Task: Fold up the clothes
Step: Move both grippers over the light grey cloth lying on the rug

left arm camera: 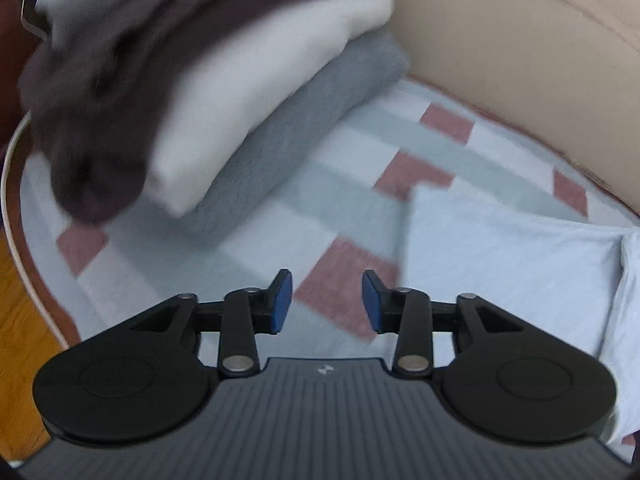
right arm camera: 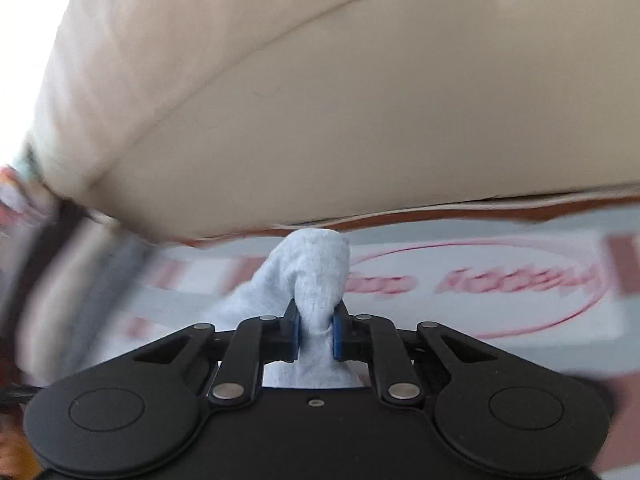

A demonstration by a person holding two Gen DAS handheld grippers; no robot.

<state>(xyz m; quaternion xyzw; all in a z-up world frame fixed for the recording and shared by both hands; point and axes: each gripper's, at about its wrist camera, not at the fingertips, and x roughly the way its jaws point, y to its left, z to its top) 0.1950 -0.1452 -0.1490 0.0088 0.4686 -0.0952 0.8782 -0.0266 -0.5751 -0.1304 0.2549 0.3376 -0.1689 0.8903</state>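
Note:
A pale blue garment lies spread on the checked blanket at the right of the left wrist view. My left gripper hovers open just left of its near corner, nothing between its blue pads. In the right wrist view my right gripper is shut on a bunched fold of the same pale blue cloth, which stands up between the fingers.
A stack of folded clothes sits at the back left: a dark brown piece on top, a white one, a grey one. A beige cushion rises behind. Wooden floor shows at the left edge.

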